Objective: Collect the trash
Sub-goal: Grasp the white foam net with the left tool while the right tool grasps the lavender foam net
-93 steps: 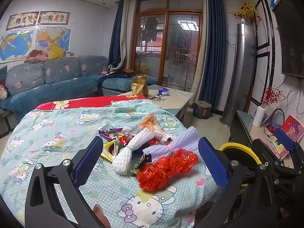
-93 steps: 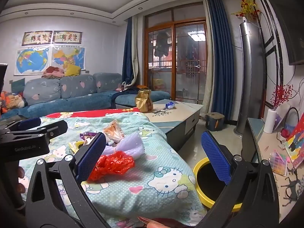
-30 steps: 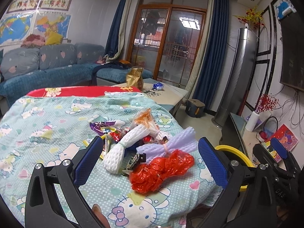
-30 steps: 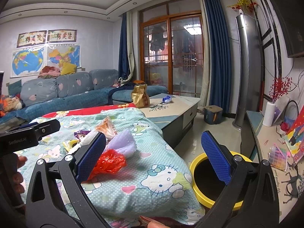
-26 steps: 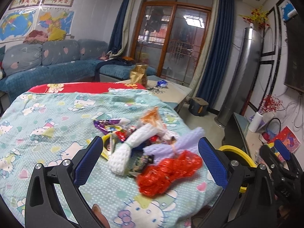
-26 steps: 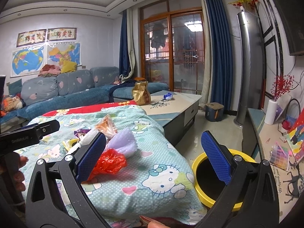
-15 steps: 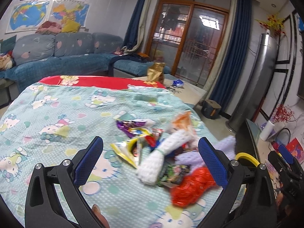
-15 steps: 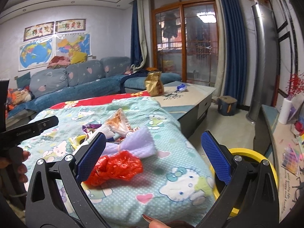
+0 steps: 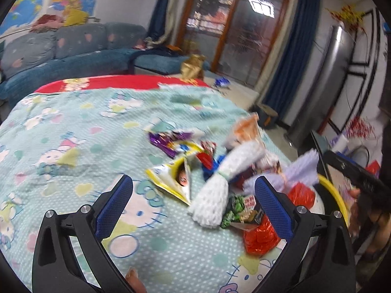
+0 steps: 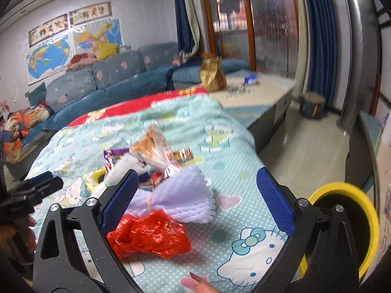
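The red plastic bag [image 10: 149, 234] lies on the blanket [image 10: 227, 146] at the near edge of the trash pile, just ahead of the right gripper [image 10: 195, 195], whose wide jaws are starting to close with nothing clamped yet. This looks like the approach step; next it should settle over the bag, then carry it to the yellow bin [image 10: 342, 188] on its right. The left gripper [image 9: 193, 202] hovers open and empty over the white foam net [image 9: 220, 190].
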A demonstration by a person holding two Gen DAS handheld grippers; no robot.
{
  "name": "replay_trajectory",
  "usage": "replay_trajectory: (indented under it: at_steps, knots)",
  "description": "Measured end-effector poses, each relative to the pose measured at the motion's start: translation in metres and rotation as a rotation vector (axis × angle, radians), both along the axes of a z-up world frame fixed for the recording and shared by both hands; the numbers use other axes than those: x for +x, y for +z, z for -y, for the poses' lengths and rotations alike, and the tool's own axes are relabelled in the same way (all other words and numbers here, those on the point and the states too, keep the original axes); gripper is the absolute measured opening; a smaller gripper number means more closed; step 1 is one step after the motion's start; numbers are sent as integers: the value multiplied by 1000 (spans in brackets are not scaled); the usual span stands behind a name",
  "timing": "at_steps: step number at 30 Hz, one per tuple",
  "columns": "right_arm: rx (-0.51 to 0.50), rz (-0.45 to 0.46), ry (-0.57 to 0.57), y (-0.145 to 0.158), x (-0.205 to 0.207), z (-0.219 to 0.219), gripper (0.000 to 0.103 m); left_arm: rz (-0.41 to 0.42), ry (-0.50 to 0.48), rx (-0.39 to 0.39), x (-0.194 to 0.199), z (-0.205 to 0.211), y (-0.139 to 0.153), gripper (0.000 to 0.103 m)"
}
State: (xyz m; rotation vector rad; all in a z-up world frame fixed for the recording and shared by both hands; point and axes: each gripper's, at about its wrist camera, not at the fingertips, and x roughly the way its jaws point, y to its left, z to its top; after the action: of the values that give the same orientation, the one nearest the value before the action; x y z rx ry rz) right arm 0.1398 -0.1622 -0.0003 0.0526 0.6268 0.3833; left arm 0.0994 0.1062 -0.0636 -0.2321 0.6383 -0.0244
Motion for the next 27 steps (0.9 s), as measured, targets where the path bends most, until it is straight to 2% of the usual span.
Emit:
replay_trajectory:
  at_steps: [1, 3, 4, 5, 7, 10, 13, 15, 17, 19, 23, 27]
  knots:
    - [10, -23, 6, -3, 4, 1, 85, -13, -8, 3, 3, 3, -3, 97]
    - [25, -77, 27, -11, 13, 3, 80, -44, -28, 0, 12, 8, -10, 90]
    - [31, -96, 41, -14, 15, 4, 79, -61, -38, 2, 16, 11, -13, 78]
    - [31, -112, 50, -17, 18, 4, 77, -73, -46, 6, 19, 13, -16, 74]
    - [24, -126, 60, -22, 19, 3, 74, -104, -59, 13, 28, 18, -24, 73]
    - [36, -157, 77, -27, 25, 3, 62, -141, -78, 1, 36, 22, -33, 69]
    - [63, -173, 106, -27, 28, 3, 45, -178, -100, 5, 42, 26, -40, 67]
    - [66, -168, 117, -27, 30, 2, 26, -192, -116, 6, 43, 28, -43, 59]
    - [67, -154, 130, -24, 29, 2, 9, -207, -119, 21, 45, 30, -45, 36]
    - [74, -142, 139, -21, 27, 4, 8, -211, -118, 21, 44, 29, -45, 24]
    - [84, -104, 160, -9, 21, 4, 7, -176, -115, 14, 39, 27, -36, 19]
    - [100, -54, 167, 7, 13, 7, 7, -97, -109, -3, 29, 23, -12, 18]
